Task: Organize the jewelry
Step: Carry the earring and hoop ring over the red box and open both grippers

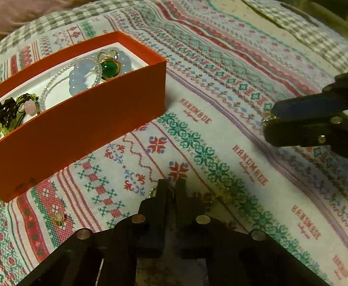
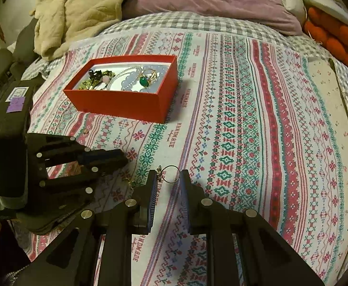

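R tool (image 2: 168, 176) pinching ring (image 2: 171, 174); L tool (image 1: 171, 188) closed; red box (image 2: 126, 102) nearby.

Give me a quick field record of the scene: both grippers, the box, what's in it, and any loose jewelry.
right gripper: holds a thin gold ring between its fingertips, above the cloth
left gripper: fingers nearly together at the cloth; whether it grips anything is unclear
red box: open, on the patterned cloth
box contents: green-stone ring, pale blue bead bracelet, dark and yellow-green pieces
loose: small gold piece on the cloth, outside the box
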Demonstrator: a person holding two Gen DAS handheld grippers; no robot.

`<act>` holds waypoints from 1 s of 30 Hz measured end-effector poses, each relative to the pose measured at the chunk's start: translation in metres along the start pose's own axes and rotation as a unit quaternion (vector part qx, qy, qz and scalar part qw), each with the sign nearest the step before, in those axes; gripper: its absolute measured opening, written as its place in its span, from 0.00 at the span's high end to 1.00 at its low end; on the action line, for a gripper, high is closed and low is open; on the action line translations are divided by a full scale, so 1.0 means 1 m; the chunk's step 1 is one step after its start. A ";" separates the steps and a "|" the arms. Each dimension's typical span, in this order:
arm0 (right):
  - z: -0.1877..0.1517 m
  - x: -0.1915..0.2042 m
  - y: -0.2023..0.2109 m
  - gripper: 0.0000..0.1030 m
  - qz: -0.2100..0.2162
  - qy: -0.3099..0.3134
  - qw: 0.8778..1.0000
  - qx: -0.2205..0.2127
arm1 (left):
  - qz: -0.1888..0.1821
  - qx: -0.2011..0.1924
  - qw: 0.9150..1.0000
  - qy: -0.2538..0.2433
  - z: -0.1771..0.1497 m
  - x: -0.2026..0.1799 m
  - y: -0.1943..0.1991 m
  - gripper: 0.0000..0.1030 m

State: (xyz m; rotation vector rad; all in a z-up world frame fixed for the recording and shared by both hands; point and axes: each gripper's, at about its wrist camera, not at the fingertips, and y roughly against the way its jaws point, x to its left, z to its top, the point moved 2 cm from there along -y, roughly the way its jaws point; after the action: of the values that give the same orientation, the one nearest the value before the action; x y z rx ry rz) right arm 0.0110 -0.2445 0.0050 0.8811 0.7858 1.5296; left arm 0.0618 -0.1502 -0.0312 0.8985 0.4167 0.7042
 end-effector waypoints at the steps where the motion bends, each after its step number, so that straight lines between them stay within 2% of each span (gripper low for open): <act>1: 0.001 0.000 0.000 0.80 0.000 0.000 1.000 -0.001 | -0.006 -0.002 1.000 0.007 0.001 0.002 0.002 1.00; 14: 0.016 0.001 0.011 0.80 0.006 -0.002 1.000 -0.021 | -0.027 -0.058 0.996 0.056 0.019 0.026 0.045 1.00; 23: 0.023 0.003 0.015 0.80 0.011 -0.003 1.000 -0.026 | -0.026 -0.073 0.994 0.077 0.021 0.043 0.059 1.00; 30: 0.052 0.012 0.021 0.80 0.023 0.000 0.999 -0.047 | -0.005 -0.101 0.988 0.114 0.037 0.074 0.074 1.00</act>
State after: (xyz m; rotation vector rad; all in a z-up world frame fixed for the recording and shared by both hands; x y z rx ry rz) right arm 0.0449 -0.2352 0.0503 0.8356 0.6922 1.5937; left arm 0.1084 -0.0867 0.0478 0.6265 0.5419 0.8276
